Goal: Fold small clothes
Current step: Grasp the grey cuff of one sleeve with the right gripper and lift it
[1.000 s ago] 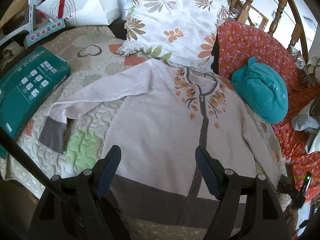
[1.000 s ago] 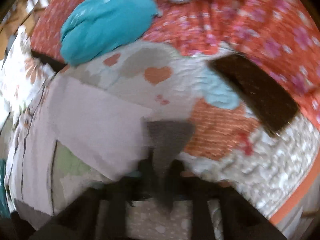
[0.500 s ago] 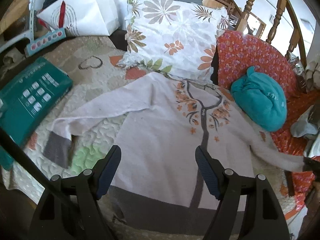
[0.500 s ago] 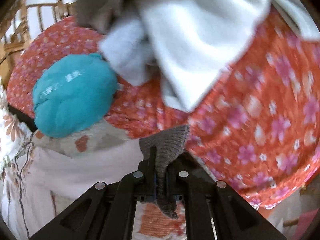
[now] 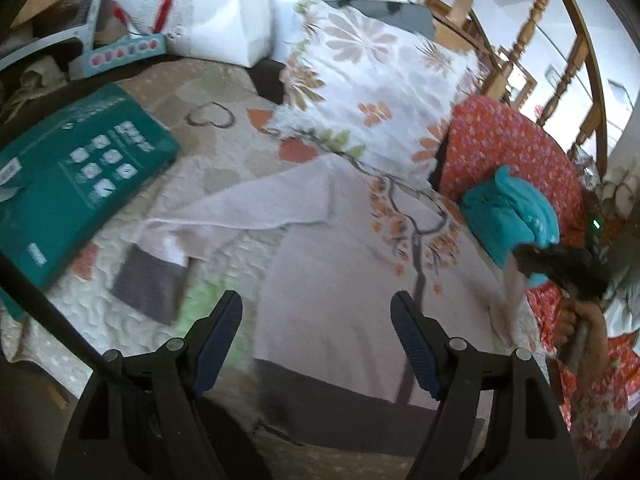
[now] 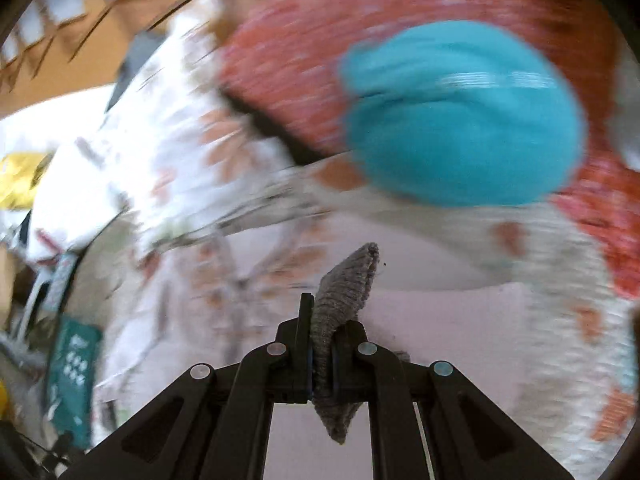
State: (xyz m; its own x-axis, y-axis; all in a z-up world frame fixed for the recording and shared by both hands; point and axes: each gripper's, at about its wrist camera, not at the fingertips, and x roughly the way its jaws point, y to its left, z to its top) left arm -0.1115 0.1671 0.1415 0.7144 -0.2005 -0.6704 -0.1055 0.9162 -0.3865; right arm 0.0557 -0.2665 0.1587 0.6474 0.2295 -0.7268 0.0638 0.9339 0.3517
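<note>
Left gripper [image 5: 316,320]: fingers wide apart, holding nothing, above the cardigan [image 5: 340,280] hem at 6 o'clock. The cardigan lies flat, front up, on the quilt [image 5: 120,312]. Right gripper [image 6: 322,344]: fingers closed on one grey cuff [image 6: 344,292], that sleeve raised at 3 o'clock. The other sleeve [image 5: 224,220] lies outstretched at 9 o'clock. The pillow [image 5: 372,92] lies at 12 o'clock. Judged progress: first sleeve fold under way; second sleeve and body folds remain.

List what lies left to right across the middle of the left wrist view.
green package → grey cuff of the spread sleeve → pale cardigan → teal bundle → right gripper, shut on the other cuff.
</note>
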